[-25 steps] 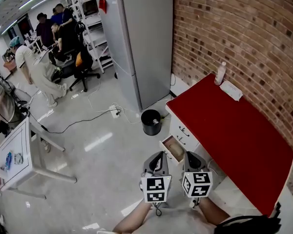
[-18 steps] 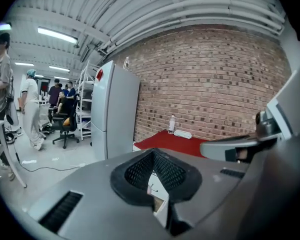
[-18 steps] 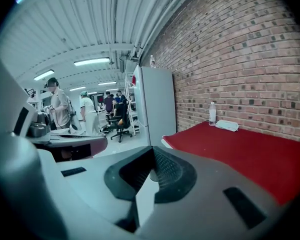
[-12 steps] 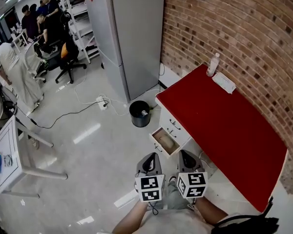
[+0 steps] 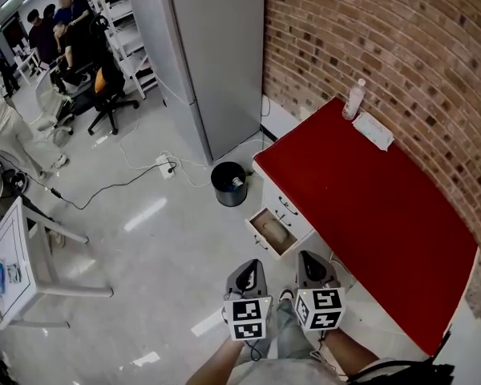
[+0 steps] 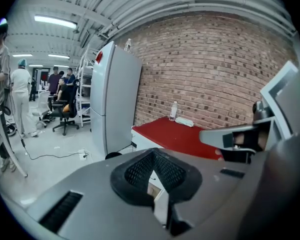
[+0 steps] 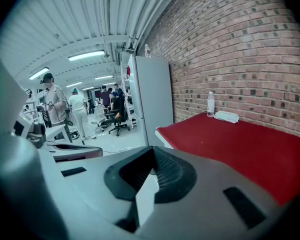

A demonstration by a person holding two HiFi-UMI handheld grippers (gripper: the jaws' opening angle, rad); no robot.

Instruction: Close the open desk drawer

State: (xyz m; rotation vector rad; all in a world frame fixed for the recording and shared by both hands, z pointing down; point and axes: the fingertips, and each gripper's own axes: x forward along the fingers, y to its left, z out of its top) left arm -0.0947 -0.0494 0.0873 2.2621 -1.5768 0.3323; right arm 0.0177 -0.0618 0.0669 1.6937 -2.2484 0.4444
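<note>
Head view: the drawer (image 5: 272, 233) stands pulled out from the white drawer stack under the end of the red counter (image 5: 369, 191), near a black bin (image 5: 228, 184). It lies just ahead of the left tongs (image 5: 248, 268) and right tongs (image 5: 313, 265), and neither touches it. The only print visible is the black-and-white square markers on the tongs' cubes. No words can be read.

Left gripper view: the left tongs (image 6: 156, 183) are closed together with nothing between them. The bottle (image 6: 174, 110) on the counter (image 6: 172, 134) is too small for its label to be read.

Right gripper view: the right tongs (image 7: 148, 178) likewise meet, empty. The bottle (image 7: 210, 104) shows no legible label.

Handling (judged): the drawer is a rigid box that looks nearly empty, so it is probably light and slides easily. It needs no grip, only a push with the closed tips at the middle of its front panel, beside the handle, so that it runs straight.
</note>
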